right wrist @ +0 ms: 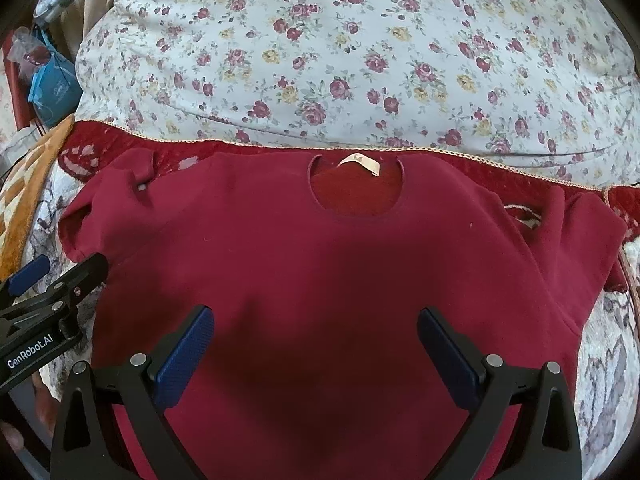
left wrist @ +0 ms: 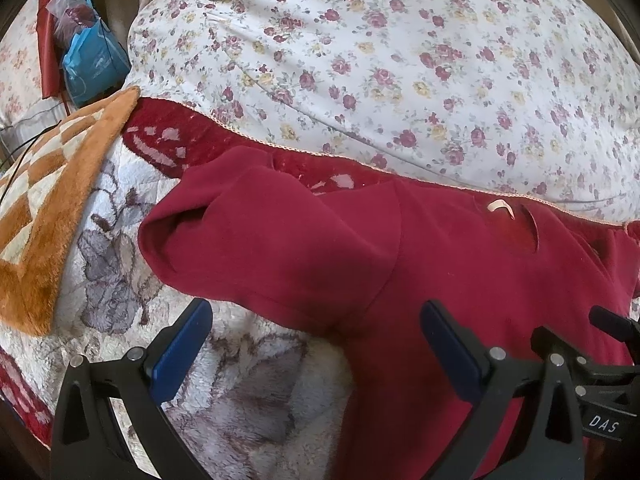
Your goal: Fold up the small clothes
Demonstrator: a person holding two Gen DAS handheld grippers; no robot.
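A small dark red top (right wrist: 320,264) lies flat and face up on a plush blanket, its round neck opening with a pale label (right wrist: 358,162) at the far side. It also shows in the left wrist view (left wrist: 400,272), with its left sleeve (left wrist: 248,224) spread toward the left. My right gripper (right wrist: 316,344) is open and empty, hovering over the middle of the top. My left gripper (left wrist: 316,340) is open and empty, above the top's left armpit area; it also shows at the left edge of the right wrist view (right wrist: 56,280).
A large floral duvet (right wrist: 340,52) bulges behind the top. An orange checked rug (left wrist: 44,208) lies at the left. A blue bag (left wrist: 94,64) and plastic bags sit at the far left. The white and grey plush blanket (left wrist: 248,392) has a red border (left wrist: 180,140).
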